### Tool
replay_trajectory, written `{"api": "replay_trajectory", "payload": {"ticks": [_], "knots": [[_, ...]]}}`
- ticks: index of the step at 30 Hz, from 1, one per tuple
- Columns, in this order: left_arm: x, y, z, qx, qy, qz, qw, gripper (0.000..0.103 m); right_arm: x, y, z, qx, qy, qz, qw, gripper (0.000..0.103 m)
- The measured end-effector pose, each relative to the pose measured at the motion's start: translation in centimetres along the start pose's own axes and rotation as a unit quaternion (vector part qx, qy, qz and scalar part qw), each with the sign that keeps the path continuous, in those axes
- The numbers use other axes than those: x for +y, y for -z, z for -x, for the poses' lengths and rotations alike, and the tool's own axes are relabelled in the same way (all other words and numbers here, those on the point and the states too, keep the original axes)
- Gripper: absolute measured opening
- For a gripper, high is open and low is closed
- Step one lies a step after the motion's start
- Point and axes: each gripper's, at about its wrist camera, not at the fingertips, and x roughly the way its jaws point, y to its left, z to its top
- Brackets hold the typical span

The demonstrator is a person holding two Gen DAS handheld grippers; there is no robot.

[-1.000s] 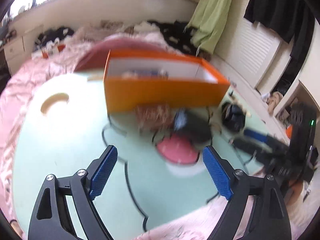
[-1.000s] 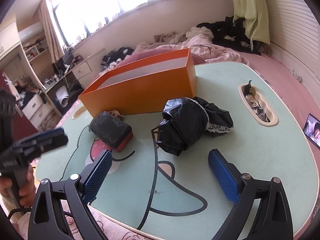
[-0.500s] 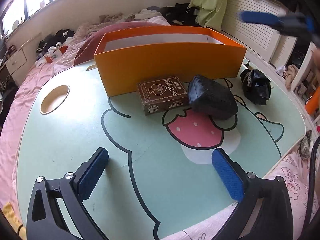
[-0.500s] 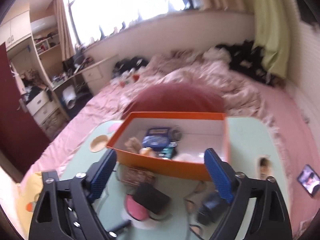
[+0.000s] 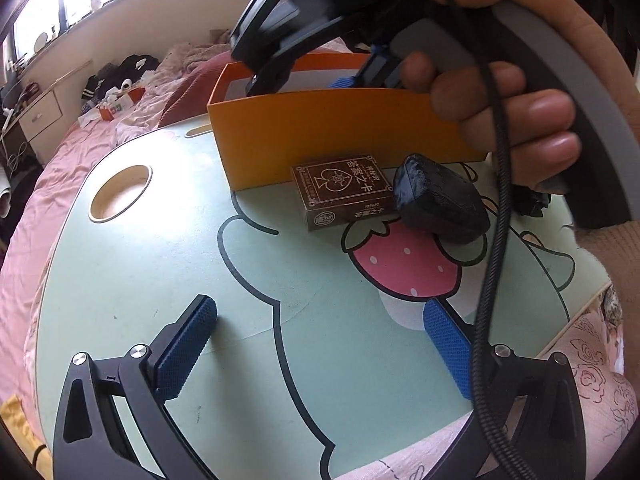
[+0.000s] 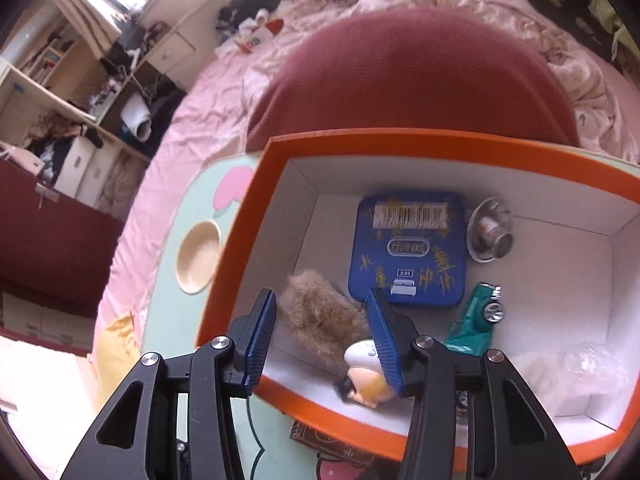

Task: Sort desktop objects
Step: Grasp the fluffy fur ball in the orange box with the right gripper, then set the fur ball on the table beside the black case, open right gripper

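My left gripper (image 5: 318,344) stands wide open low over the mint-green table (image 5: 160,264), nothing between its fingers. Beyond it a brown card box (image 5: 344,192) and a black pouch (image 5: 436,200) lie against the front wall of the orange box (image 5: 320,136). My right gripper (image 6: 322,332) hangs above the orange box (image 6: 360,140), its jaws closing with nothing pressed between them. Under it inside the box lies a brown furry thing (image 6: 320,312). A blue tin (image 6: 408,248), a teal toy car (image 6: 476,316) and a small figurine (image 6: 364,376) lie there too.
A person's hand (image 5: 500,112) with the right gripper's handle and cable fills the upper right of the left wrist view. A black bag (image 5: 532,200) lies behind it. The table has a round cup hole (image 5: 120,192). A pink bed and a dark red cushion (image 6: 412,76) surround it.
My right gripper has swung from over the black bag to above the orange box, and its jaws have narrowed. The left gripper has opened wider and sunk slightly.
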Motion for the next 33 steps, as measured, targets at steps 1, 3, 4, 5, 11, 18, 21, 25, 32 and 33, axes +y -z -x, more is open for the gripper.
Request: {"api": "replay_trajectory", "payload": {"ticks": [1, 3, 4, 5, 11, 18, 21, 25, 32, 33], "knots": [[0.0, 0.0, 0.0, 0.0, 0.0, 0.0, 1.0, 0.103, 0.4, 0.0, -0.2, -0.002, 0.015, 0.012, 1.0, 0.046], [0.0, 0.0, 0.0, 0.0, 0.0, 0.0, 1.0, 0.103, 1.0, 0.2, -0.5, -0.004, 0.056, 0.04, 0.998, 0.025], [-0.1, 0.0, 0.0, 0.0, 0.0, 0.0, 1.0, 0.103, 1.2, 0.5, -0.6, -0.008, 0.066, 0.048, 0.997, 0.025], [0.0, -0.1, -0.1, 0.0, 0.0, 0.0, 1.0, 0.103, 1.0, 0.7, -0.5, -0.014, 0.065, 0.048, 0.997, 0.024], [0.0, -0.1, -0.2, 0.0, 0.0, 0.0, 1.0, 0.103, -0.5, 1.3, 4.3, -0.109, 0.019, 0.025, 0.994, 0.023], [-0.1, -0.1, -0.2, 0.0, 0.0, 0.0, 1.0, 0.103, -0.4, 7.7, 12.5, -0.207, 0.013, 0.063, 0.976, 0.025], [-0.1, -0.1, -0.2, 0.0, 0.0, 0.0, 1.0, 0.103, -1.8, 10.7, 11.9, -0.177, 0.025, 0.063, 0.982, 0.025], [-0.1, -0.1, -0.2, 0.0, 0.0, 0.0, 1.0, 0.103, -3.5, 13.6, 9.3, -0.143, 0.046, 0.058, 0.987, 0.027], [-0.1, -0.1, -0.3, 0.0, 0.0, 0.0, 1.0, 0.103, -5.2, 15.6, 11.1, -0.211, 0.008, 0.03, 0.977, 0.064], [-0.3, -0.1, -0.2, 0.0, 0.0, 0.0, 1.0, 0.103, -5.2, 16.2, 11.9, -0.23, 0.017, 0.033, 0.972, 0.073]]}}
